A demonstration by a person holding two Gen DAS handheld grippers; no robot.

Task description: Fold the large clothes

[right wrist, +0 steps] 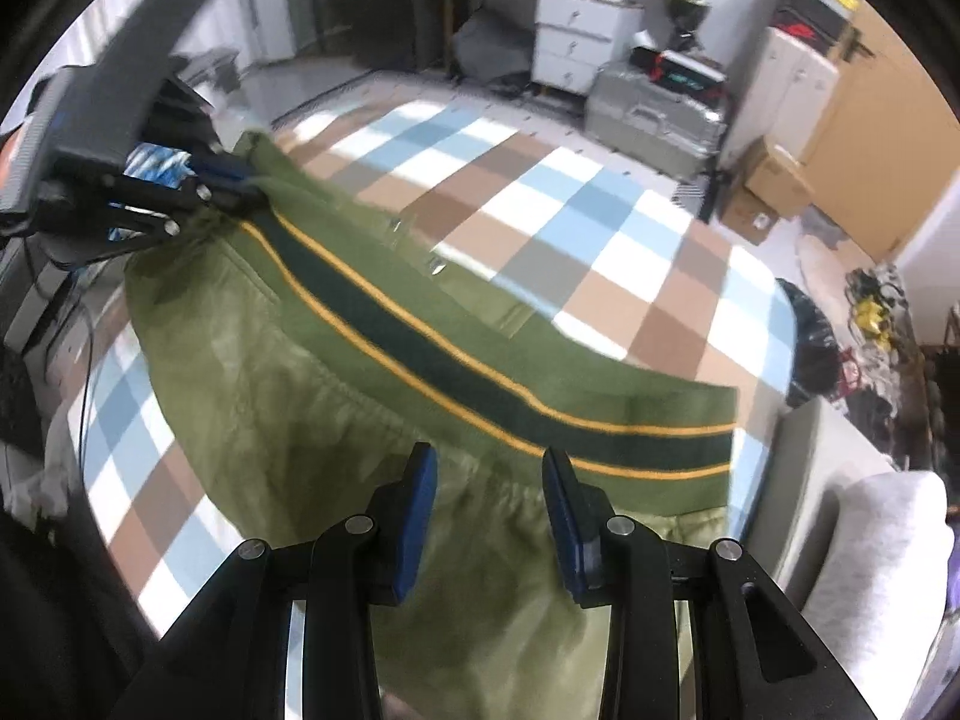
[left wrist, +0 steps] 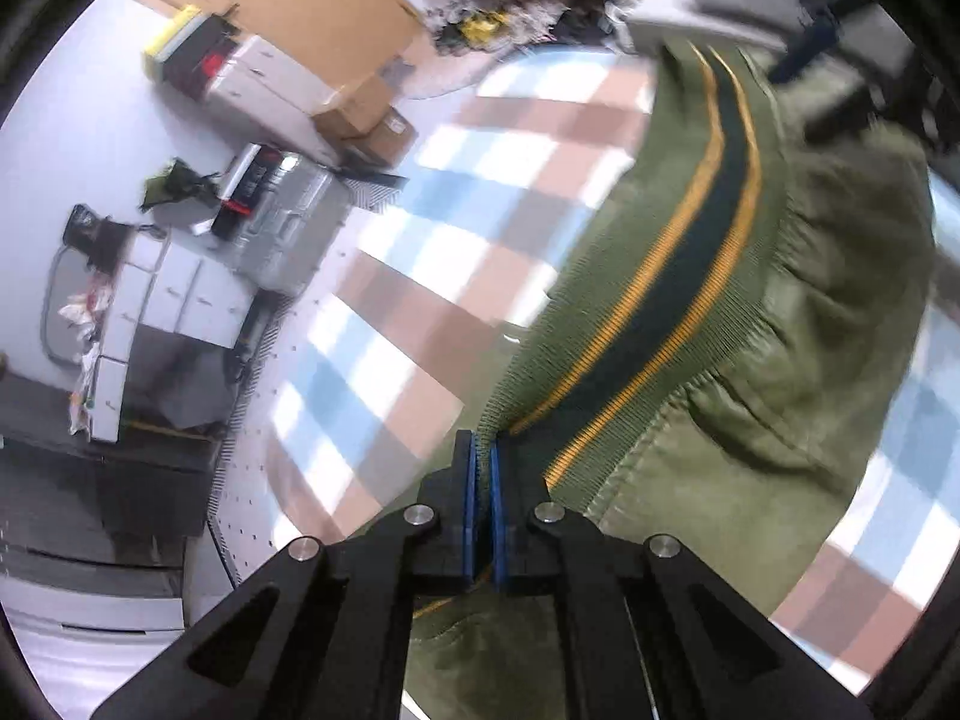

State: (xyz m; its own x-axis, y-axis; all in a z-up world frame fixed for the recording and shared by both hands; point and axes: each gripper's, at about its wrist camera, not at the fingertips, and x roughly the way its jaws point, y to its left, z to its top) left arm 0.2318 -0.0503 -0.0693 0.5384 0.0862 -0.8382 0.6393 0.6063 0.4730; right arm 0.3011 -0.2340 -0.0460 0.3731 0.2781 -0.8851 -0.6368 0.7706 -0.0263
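Note:
An olive green jacket (left wrist: pixel 780 372) with a ribbed hem striped dark green and yellow lies over a checked blue, brown and white cloth (left wrist: pixel 456 228). My left gripper (left wrist: pixel 483 450) is shut on the corner of the ribbed hem. In the right wrist view the left gripper (right wrist: pixel 231 183) shows at upper left, pinching the far hem corner of the jacket (right wrist: pixel 336 396). My right gripper (right wrist: pixel 489 462) is open, its blue pads just above the jacket body below the striped hem (right wrist: pixel 540 414), holding nothing.
The checked cloth (right wrist: pixel 600 222) covers a wide surface. Beyond it stand white drawers (right wrist: pixel 576 30), a silver case (right wrist: pixel 654 102), cardboard boxes (right wrist: pixel 774 180) and a black bag (right wrist: pixel 816 348). A grey cushion (right wrist: pixel 882 546) lies at right.

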